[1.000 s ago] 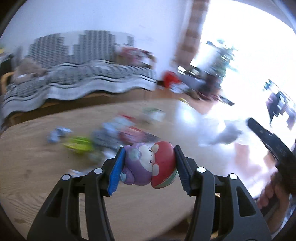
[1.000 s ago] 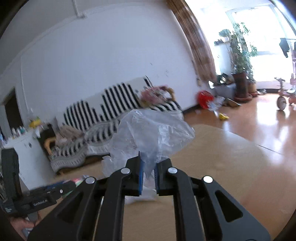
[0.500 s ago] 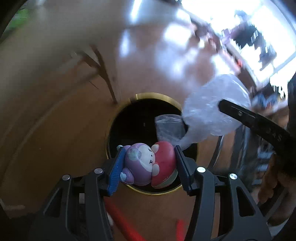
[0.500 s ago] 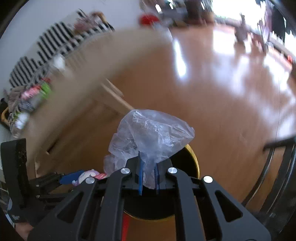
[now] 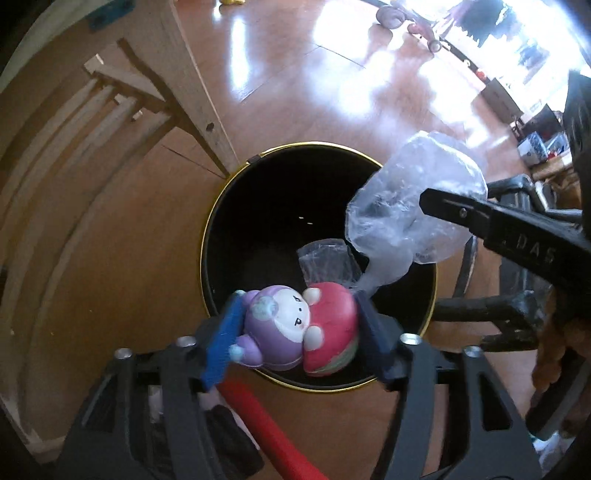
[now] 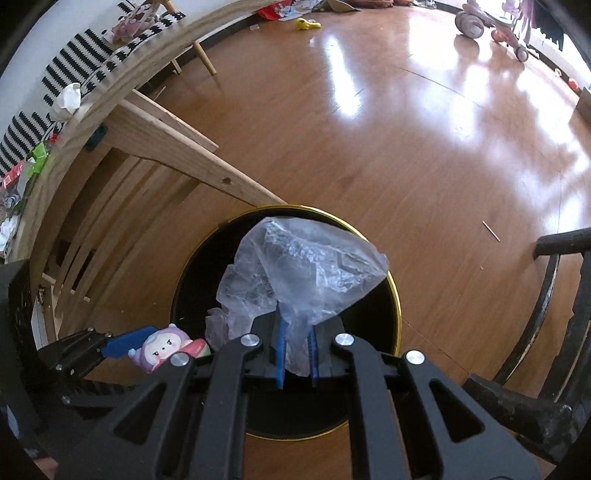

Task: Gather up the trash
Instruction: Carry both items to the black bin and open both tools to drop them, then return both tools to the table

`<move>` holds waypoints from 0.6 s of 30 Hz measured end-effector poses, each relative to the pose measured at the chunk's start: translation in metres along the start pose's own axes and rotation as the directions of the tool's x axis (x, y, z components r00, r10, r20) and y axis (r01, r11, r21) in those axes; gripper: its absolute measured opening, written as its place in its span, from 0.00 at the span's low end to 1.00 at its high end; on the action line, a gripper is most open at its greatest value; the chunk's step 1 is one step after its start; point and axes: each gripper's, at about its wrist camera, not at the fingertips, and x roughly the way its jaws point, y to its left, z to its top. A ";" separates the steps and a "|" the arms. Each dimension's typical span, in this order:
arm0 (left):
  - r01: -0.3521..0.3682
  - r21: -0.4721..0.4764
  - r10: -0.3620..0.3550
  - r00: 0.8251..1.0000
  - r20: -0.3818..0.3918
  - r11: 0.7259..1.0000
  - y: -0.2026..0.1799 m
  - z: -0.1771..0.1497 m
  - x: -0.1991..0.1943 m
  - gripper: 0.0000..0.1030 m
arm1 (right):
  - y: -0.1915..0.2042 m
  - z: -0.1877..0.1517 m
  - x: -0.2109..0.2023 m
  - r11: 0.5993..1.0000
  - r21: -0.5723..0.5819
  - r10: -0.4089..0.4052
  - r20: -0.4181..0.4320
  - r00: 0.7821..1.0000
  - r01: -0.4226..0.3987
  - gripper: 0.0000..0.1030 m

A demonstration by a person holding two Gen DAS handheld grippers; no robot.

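Note:
A black trash bin with a gold rim stands on the wooden floor below both grippers. My left gripper is shut on a purple and red squishy toy over the bin's near edge; the toy also shows in the right wrist view. My right gripper is shut on a crumpled clear plastic bag held above the bin's mouth; the bag also shows in the left wrist view. A clear plastic piece lies inside the bin.
A wooden table with its leg stands left of the bin, with litter on its top. A black chair frame is at the right. A red bar lies below my left gripper. Toys sit on the far floor.
Both grippers have swung from the tabletop down to the bin and now hold the toy and the bag closer over its mouth.

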 end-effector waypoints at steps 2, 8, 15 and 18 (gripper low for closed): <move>0.032 0.021 -0.032 0.999 0.010 0.999 -0.005 -0.001 -0.001 0.90 | 0.004 0.003 0.002 1.000 0.014 0.009 -0.025 1.000 -0.009 0.74; -0.087 0.029 0.084 0.991 0.105 0.996 -0.005 -0.002 -0.027 0.91 | -0.009 0.015 -0.029 0.999 0.046 -0.020 0.097 0.995 0.015 0.94; -0.104 -0.178 0.175 0.874 0.454 0.978 0.029 -0.012 -0.168 0.93 | 0.016 0.029 -0.081 0.999 -0.044 -0.011 0.343 0.939 0.028 0.94; -0.199 -0.333 0.356 0.773 0.525 0.922 0.069 -0.039 -0.230 0.94 | 0.055 0.037 -0.088 0.991 -0.129 0.080 0.382 0.921 -0.032 0.94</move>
